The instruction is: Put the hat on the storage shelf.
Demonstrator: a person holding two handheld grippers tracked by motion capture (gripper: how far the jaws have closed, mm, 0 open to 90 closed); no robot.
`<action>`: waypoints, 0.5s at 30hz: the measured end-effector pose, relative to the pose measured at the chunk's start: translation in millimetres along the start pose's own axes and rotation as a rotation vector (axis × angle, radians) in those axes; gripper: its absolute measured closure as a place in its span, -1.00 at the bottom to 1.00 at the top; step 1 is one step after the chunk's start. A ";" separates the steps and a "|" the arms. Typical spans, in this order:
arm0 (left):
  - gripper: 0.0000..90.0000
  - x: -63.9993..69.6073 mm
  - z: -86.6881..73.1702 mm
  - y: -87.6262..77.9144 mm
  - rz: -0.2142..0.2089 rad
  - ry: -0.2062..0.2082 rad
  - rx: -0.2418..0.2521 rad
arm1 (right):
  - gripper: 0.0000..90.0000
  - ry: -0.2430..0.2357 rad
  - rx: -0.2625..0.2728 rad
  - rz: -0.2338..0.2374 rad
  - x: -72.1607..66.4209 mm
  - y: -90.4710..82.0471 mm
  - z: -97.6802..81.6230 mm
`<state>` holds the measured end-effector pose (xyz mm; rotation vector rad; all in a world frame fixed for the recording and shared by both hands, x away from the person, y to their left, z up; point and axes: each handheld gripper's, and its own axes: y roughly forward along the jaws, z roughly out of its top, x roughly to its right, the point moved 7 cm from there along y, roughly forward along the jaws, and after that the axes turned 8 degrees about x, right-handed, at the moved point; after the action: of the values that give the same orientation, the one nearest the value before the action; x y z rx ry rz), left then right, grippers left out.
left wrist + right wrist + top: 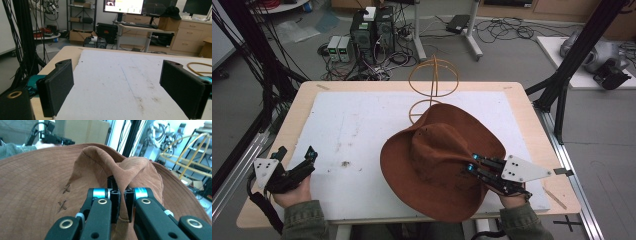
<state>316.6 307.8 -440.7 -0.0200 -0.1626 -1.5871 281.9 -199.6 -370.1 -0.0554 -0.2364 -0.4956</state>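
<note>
Your brown suede hat (pixel 437 160) sits crown-up on the white mat, near its right front corner — wide floppy brim, crown pinched into a raised fold, two stitched crosses.

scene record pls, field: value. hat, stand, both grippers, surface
hat: brown brimmed hat, crown pinched into a fold
right gripper: shut on the crown fold
left gripper: jaws wide apart, nothing between them, at the mat's left edge
hat stand: tan wire hat stand, bare, behind the hat
surface: white mat on a wooden table
</note>
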 end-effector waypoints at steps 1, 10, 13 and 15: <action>-0.73 -0.1 0.0 0.0 0.000 0.000 0.000 | 0.98 -0.006 0.007 0.003 0.4 -2.1 3.5; -0.73 0.8 0.2 0.3 0.000 -0.003 0.002 | 0.98 -0.016 0.074 -0.027 6.0 -10.7 21.9; -0.73 1.1 0.5 0.0 0.000 -0.004 0.004 | 0.97 -0.031 0.103 -0.053 8.5 -12.1 28.4; -0.73 1.1 0.5 -0.1 0.000 -0.004 0.003 | 0.97 -0.039 0.115 -0.071 10.4 -12.4 30.9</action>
<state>316.5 306.8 -440.1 -0.0206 -0.1678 -1.5874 278.4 -211.9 -337.6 0.0555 -0.3053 -0.5507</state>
